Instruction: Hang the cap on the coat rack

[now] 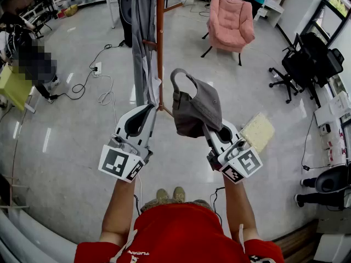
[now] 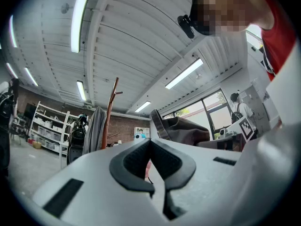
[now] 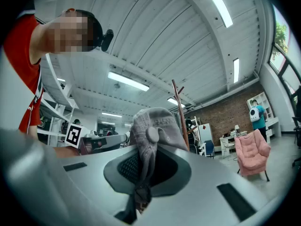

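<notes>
A grey-brown cap (image 1: 196,107) hangs in the air, pinched by its cloth in my right gripper (image 1: 215,131), which is shut on it. In the right gripper view the cap (image 3: 153,135) stands up out of the closed jaws, its top button facing the camera. The brown wooden coat rack (image 1: 160,37) rises just left of the cap, with a grey garment (image 1: 143,32) draped on it; the rack's pole (image 3: 179,113) shows behind the cap. My left gripper (image 1: 143,119) is beside the rack's pole, shut and empty. From the left gripper view the rack (image 2: 110,109) stands ahead and the cap (image 2: 181,130) to the right.
A pink armchair (image 1: 230,22) stands behind the rack. Black office chairs (image 1: 307,64) are at the right, cables and a power strip (image 1: 97,69) lie on the floor at the left. A yellowish mat (image 1: 258,131) lies near my right gripper. A person sits at far left.
</notes>
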Demonstrator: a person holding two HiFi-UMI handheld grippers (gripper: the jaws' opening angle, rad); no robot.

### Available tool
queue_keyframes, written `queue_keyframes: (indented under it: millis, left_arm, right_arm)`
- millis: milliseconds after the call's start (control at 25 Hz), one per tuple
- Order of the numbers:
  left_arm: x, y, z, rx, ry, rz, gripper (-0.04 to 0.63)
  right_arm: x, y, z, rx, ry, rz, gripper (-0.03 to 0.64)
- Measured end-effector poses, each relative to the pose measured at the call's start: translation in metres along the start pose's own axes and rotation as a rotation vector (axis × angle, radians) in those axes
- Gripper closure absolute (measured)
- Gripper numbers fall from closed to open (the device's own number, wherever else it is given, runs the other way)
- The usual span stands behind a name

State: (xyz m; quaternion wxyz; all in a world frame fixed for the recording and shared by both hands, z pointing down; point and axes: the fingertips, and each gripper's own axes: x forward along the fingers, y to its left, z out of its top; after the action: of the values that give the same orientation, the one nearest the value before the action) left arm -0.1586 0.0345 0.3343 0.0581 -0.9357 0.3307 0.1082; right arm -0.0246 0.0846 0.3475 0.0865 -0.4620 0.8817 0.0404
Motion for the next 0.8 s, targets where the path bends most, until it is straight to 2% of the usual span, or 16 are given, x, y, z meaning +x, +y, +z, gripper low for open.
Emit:
queue_keyframes:
  millis: [280, 600, 680, 800]
  left_arm:
    - [-0.010, 0.001, 0.002, -0.008, -0.010, -0.016, 0.588]
    - [-0.014, 0.012, -0.001, -0.003, -0.034, -0.022, 0.588]
    - [-0.014, 0.015, -0.005, 0.002, -0.033, -0.019, 0.588]
    - [0.013, 0.037, -0.003, 0.008, -0.022, -0.011, 0.588]
  right_arm:
    - [0.000, 0.004, 0.000, 0.045, -0.010, -0.003, 0.584]
    - [0.005, -0.011, -0.011, 0.026, 0.019, -0.022, 0.584]
    - [0.009, -0.019, -0.014, 0.027, 0.015, -0.024, 0.584]
    - [0.037, -0.055, -0.005, 0.026, 0.013, -0.023, 0.584]
